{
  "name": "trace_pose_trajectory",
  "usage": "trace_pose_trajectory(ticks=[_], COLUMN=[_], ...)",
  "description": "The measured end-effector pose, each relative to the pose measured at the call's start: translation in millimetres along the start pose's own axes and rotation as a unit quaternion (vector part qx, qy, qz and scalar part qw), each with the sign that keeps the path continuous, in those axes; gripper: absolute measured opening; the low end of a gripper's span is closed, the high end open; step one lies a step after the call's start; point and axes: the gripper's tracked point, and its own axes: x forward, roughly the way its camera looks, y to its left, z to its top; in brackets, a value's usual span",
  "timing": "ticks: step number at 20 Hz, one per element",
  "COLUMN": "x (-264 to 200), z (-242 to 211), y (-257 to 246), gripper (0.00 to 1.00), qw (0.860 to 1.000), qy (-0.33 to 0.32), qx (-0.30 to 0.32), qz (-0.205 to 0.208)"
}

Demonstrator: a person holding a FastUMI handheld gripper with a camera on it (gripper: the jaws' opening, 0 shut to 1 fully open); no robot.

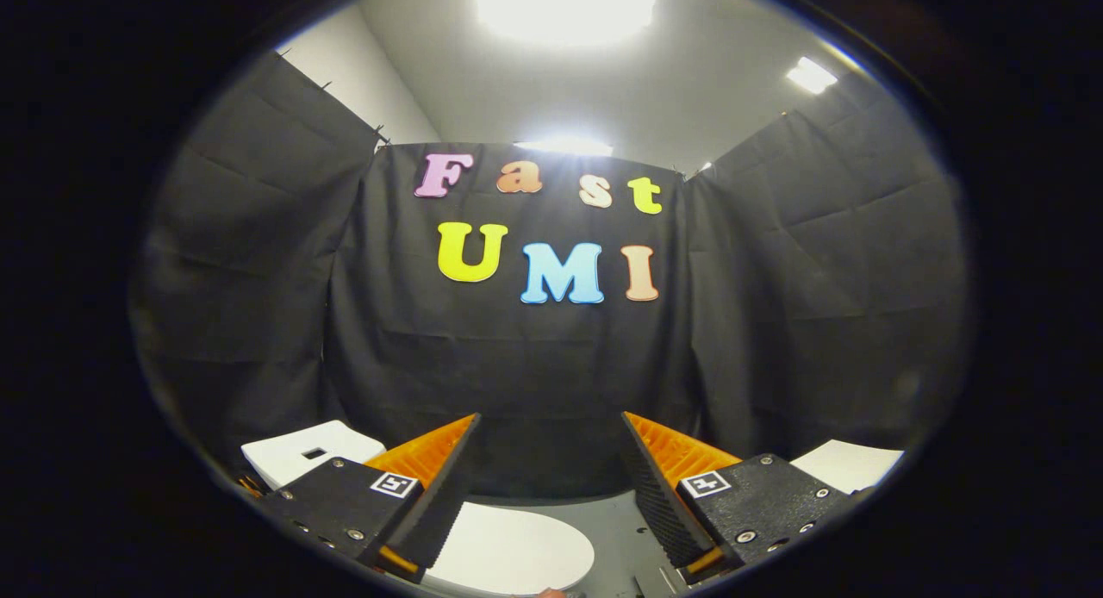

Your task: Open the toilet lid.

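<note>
tool (551, 477) held wide open, nothing gripped | toilet lid (508, 551) seen low, between the fingers, nearer the left one | white box (306, 456) left of the lid

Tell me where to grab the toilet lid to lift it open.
Judging from this view, take the toilet lid by its rounded front rim, coming from above and ahead. It lies flat and closed, below the open gripper, so only the overhanging edge offers a grip.
</note>
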Motion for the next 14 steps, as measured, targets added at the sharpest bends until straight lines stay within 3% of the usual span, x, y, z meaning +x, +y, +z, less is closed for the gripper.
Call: trace_pose_trajectory(ticks=[11, 14], x=[12.2, 15.5], z=[-56.1, -97.4], y=[-21.2, -33.0], gripper=[0.95, 0.94], qw=[0.995, 0.989], qy=[0.041, 0.08], qx=[0.09, 0.125], qz=[0.0, -0.003])
